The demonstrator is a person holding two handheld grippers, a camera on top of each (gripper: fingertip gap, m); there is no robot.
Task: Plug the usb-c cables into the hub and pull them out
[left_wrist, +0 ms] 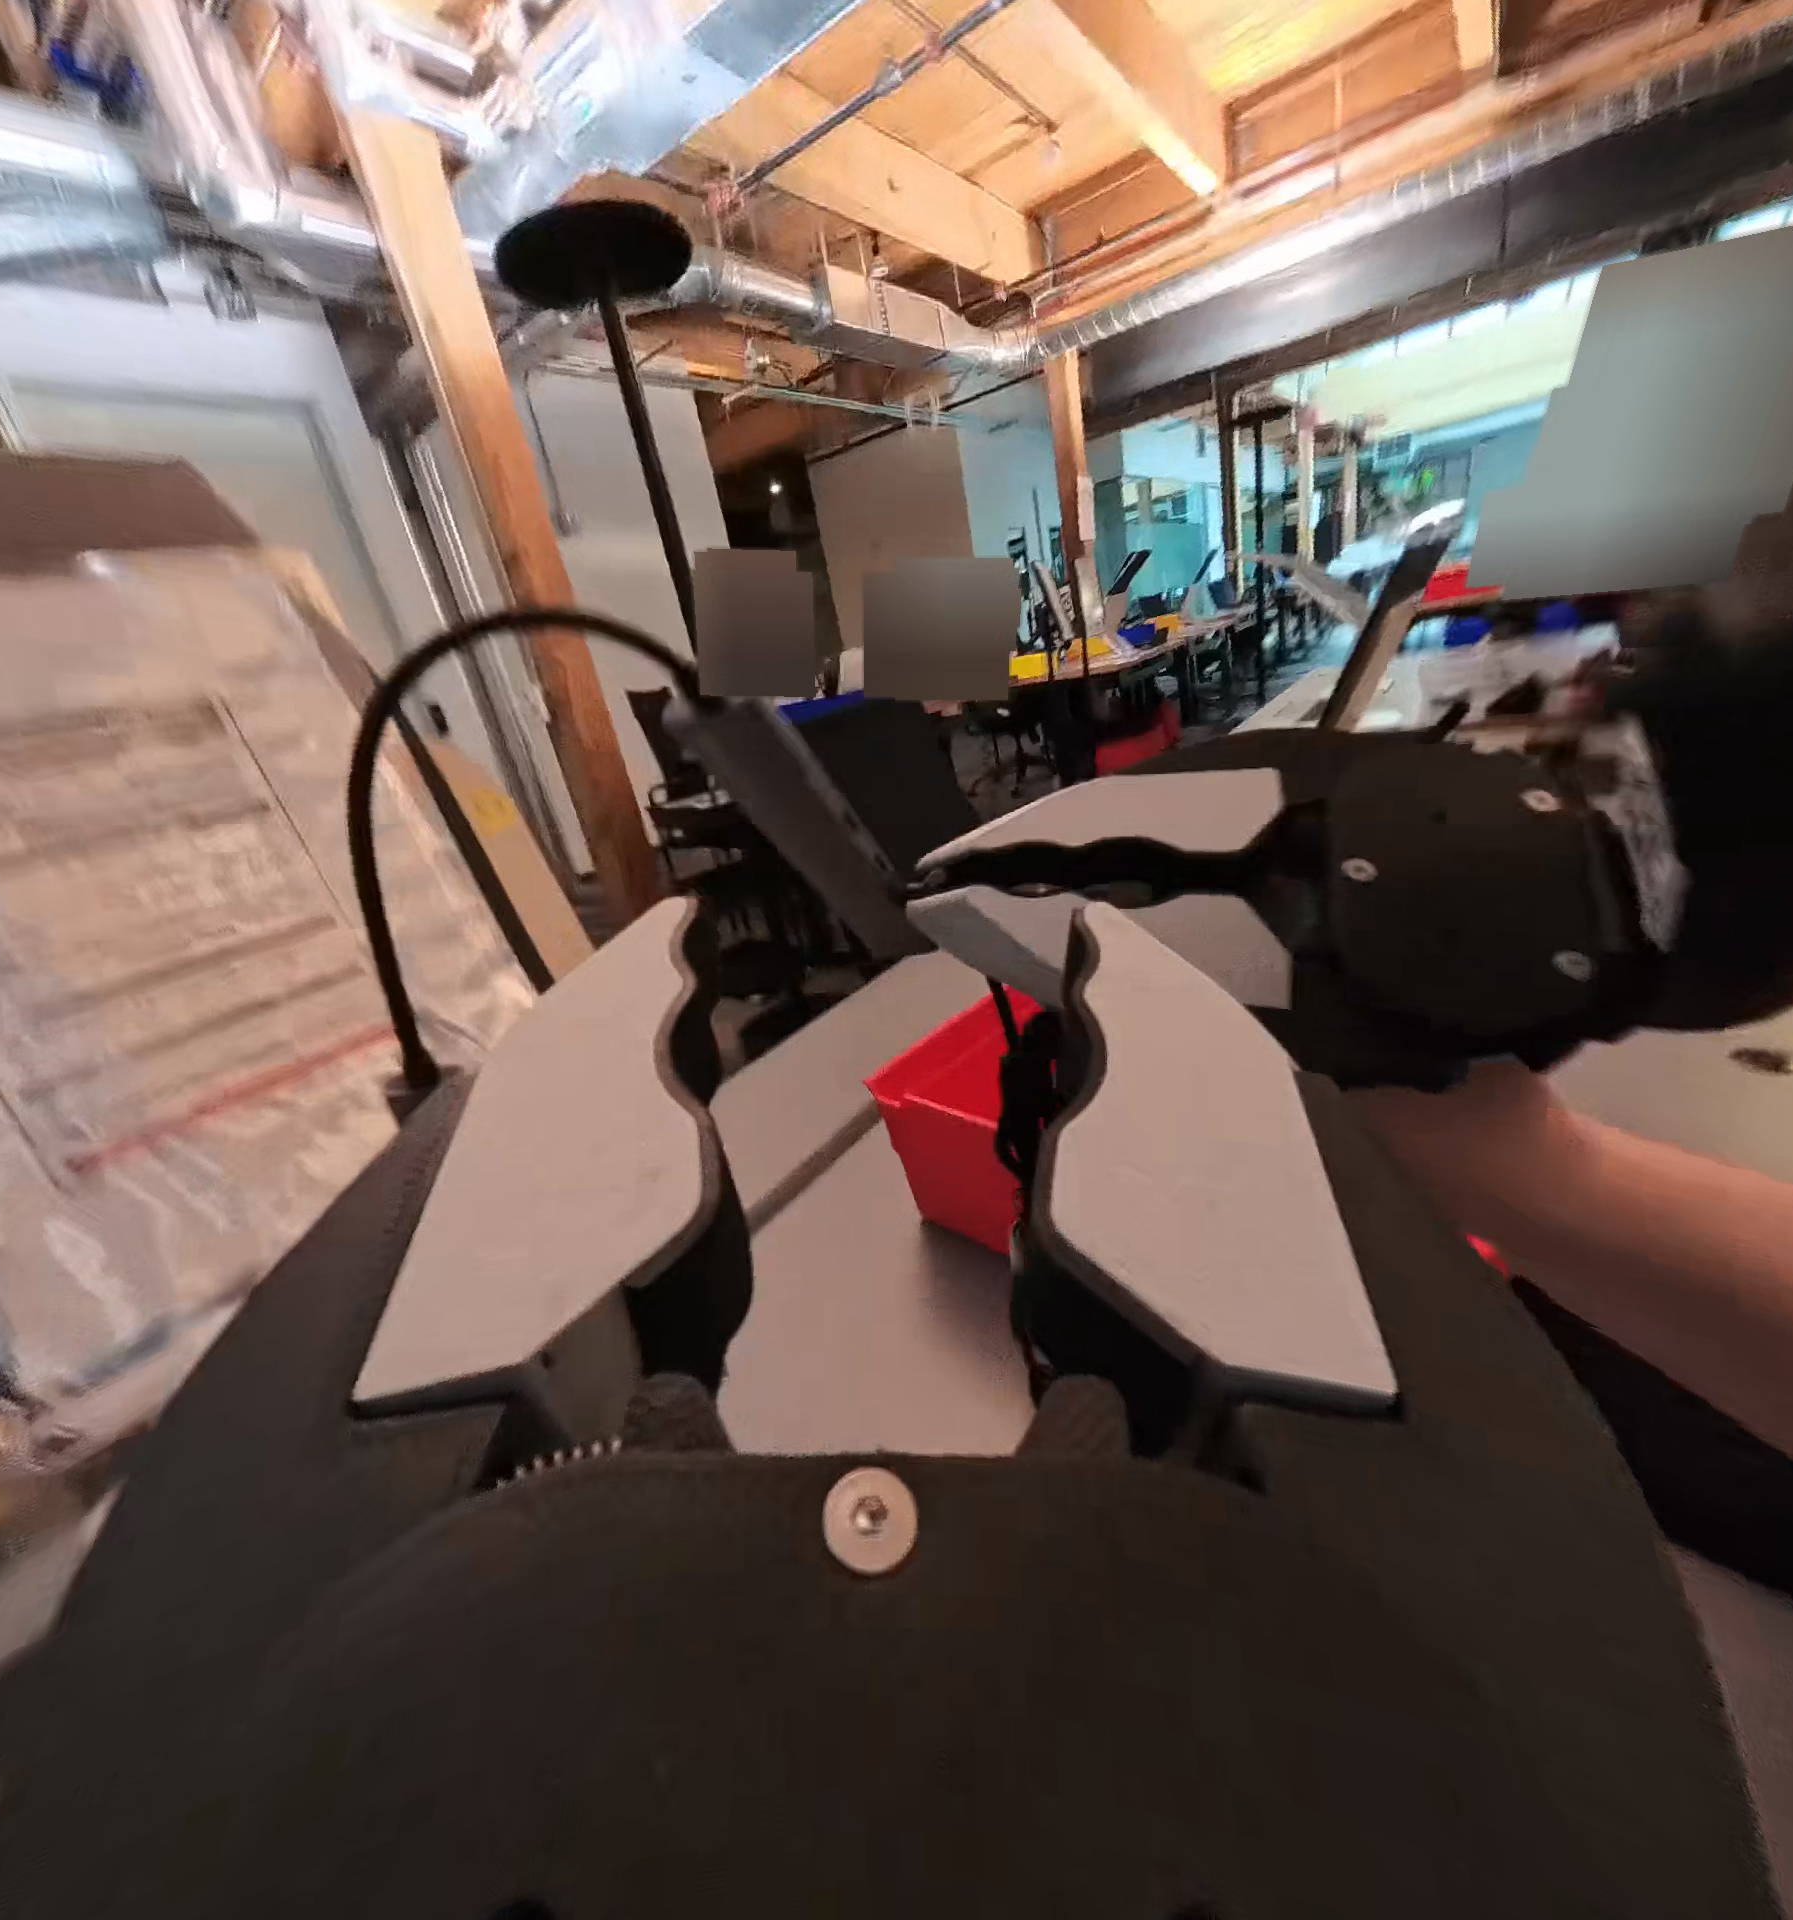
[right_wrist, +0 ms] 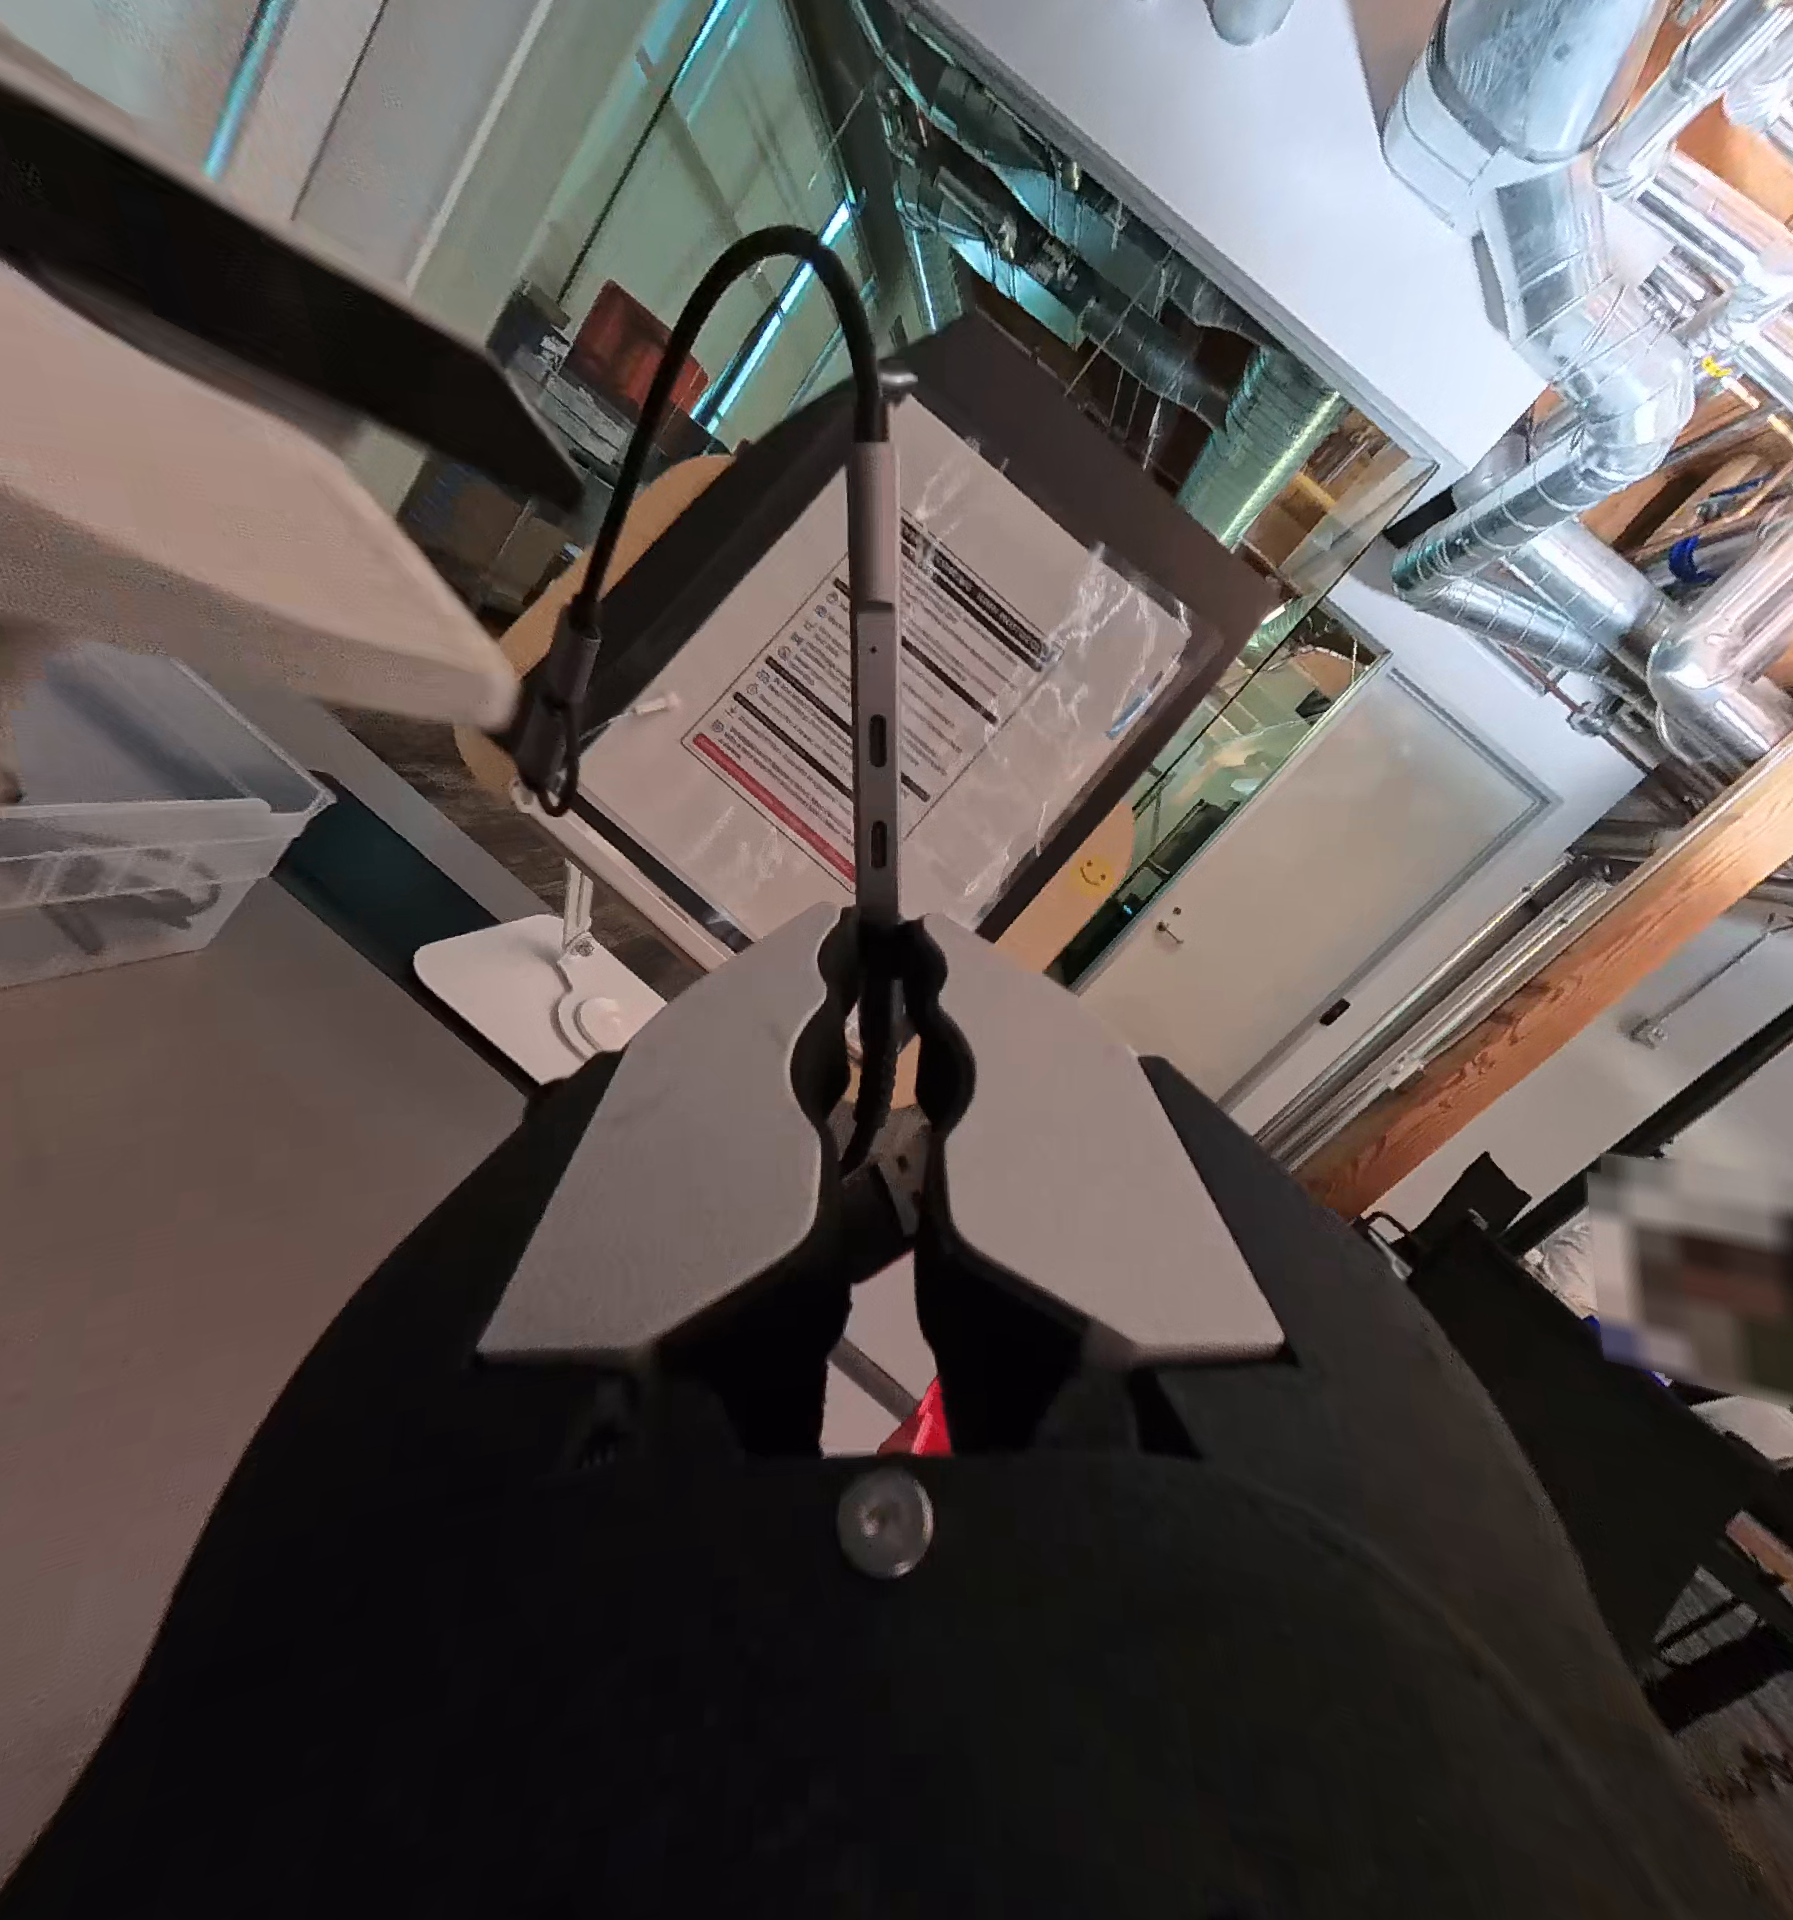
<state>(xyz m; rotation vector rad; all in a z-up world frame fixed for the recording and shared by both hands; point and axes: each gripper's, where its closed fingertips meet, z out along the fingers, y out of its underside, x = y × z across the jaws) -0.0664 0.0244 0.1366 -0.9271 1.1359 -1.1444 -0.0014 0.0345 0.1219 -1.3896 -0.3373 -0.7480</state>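
Observation:
The grey hub [left_wrist: 798, 821] is held up in the air, tilted. My right gripper [left_wrist: 918, 885] reaches in from the right and is shut on the hub's lower end. In the right wrist view the hub [right_wrist: 876, 675] shows edge-on above my right gripper [right_wrist: 876, 930], with two free ports on its side. The hub's own black lead [right_wrist: 757, 260] loops over to a plug [right_wrist: 559, 707]. A black usb-c cable [left_wrist: 1017, 1081] hangs from the right gripper beside my left gripper's right finger; it also shows between the right fingers [right_wrist: 871, 1060]. My left gripper [left_wrist: 881, 925] is open just below the hub.
A red bin [left_wrist: 939, 1122] stands on the grey table [left_wrist: 850, 1330] under both grippers. A person's forearm [left_wrist: 1619, 1268] comes in from the right. A plastic-wrapped board [left_wrist: 144, 831] leans at the left. A clear plastic box [right_wrist: 92, 862] and a white stand base [right_wrist: 518, 987] are on the table. One gripper's finger ends stand about 7 cm off the other's.

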